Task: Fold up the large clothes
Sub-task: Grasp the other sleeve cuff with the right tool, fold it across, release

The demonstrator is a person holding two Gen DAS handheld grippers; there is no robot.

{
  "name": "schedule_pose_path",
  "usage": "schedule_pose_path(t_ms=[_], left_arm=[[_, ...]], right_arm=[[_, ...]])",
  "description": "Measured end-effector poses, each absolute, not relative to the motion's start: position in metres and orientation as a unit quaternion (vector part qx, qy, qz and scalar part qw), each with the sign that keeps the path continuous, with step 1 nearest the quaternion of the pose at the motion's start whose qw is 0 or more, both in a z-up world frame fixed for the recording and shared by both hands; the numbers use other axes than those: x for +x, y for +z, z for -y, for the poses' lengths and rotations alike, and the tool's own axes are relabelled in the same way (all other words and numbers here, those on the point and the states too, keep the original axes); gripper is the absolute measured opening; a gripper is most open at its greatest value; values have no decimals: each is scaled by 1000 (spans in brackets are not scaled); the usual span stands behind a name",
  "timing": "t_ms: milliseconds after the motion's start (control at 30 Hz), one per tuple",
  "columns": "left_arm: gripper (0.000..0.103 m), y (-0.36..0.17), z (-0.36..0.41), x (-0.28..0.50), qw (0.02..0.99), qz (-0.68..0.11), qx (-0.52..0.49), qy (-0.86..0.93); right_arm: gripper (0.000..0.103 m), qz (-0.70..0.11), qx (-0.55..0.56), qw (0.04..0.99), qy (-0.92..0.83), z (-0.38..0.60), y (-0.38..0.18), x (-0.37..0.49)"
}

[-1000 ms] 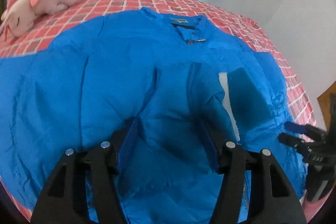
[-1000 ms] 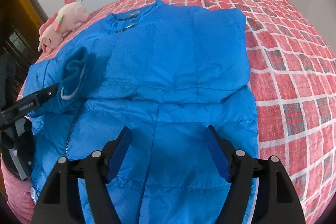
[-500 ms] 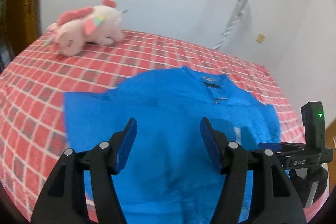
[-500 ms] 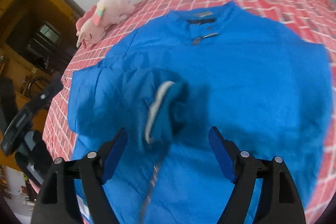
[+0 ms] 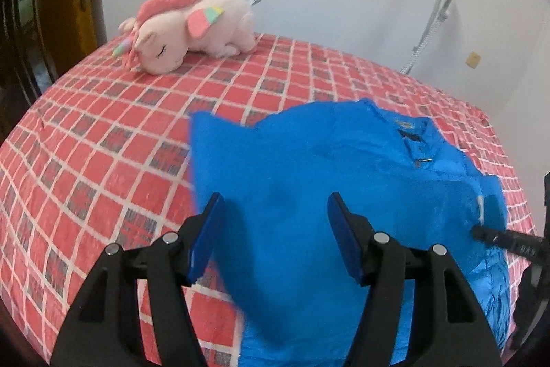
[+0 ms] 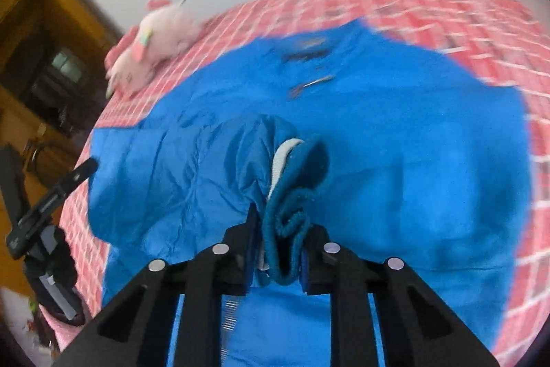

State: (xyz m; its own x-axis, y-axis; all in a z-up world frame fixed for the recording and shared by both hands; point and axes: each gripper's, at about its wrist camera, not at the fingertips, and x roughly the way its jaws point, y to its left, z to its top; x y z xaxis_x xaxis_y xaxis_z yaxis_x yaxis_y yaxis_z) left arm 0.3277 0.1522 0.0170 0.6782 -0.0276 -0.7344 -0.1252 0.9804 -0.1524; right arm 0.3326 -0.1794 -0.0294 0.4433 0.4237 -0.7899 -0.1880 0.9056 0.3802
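- My right gripper [image 6: 278, 250] is clamped on the ribbed cuff [image 6: 292, 195] of the blue jacket's sleeve, the bunched fabric pinched between both pads.
- From that grip the sleeve rises away from me, crumpled, over the front of the blue jacket [image 6: 395, 143].
- My left gripper [image 5: 275, 236] hangs with its jaws wide apart and nothing between them; the jacket [image 5: 309, 177] lies below the gap, and I cannot tell whether the pads touch it.
- The jacket is spread on the red checked bedspread [image 5: 103, 143], collar [image 5: 409, 129] on the far side, toward the wall.
- The pink unicorn plush [image 5: 185, 30] lies on the bedspread beyond the jacket's far left corner, well apart from it.
- Left of the jacket, off the bed, is a brown wooden cabinet [image 6: 41, 57].
- My right-hand view is blurred at its edges.
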Motion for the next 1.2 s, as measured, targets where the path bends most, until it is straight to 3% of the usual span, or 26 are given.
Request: schedule_pose_path(t_ms=[300, 700, 800, 967, 1067, 1200], left_arm=[[62, 3, -110, 336, 913, -403, -64, -22], [65, -52, -101, 364, 883, -468, -40, -4], [65, -52, -99, 362, 887, -461, -33, 0], [63, -17, -94, 342, 904, -425, -51, 2], [63, 1, -75, 332, 909, -411, -66, -34], [63, -11, -36, 334, 903, -424, -46, -52]], right_arm=[[19, -465, 181, 861, 94, 294, -30, 315], [22, -483, 197, 848, 91, 302, -75, 336], [25, -474, 203, 852, 96, 305, -74, 332], [45, -416, 171, 892, 43, 314, -27, 299], [46, -383, 134, 913, 41, 296, 3, 279], [45, -400, 99, 906, 99, 241, -2, 283]])
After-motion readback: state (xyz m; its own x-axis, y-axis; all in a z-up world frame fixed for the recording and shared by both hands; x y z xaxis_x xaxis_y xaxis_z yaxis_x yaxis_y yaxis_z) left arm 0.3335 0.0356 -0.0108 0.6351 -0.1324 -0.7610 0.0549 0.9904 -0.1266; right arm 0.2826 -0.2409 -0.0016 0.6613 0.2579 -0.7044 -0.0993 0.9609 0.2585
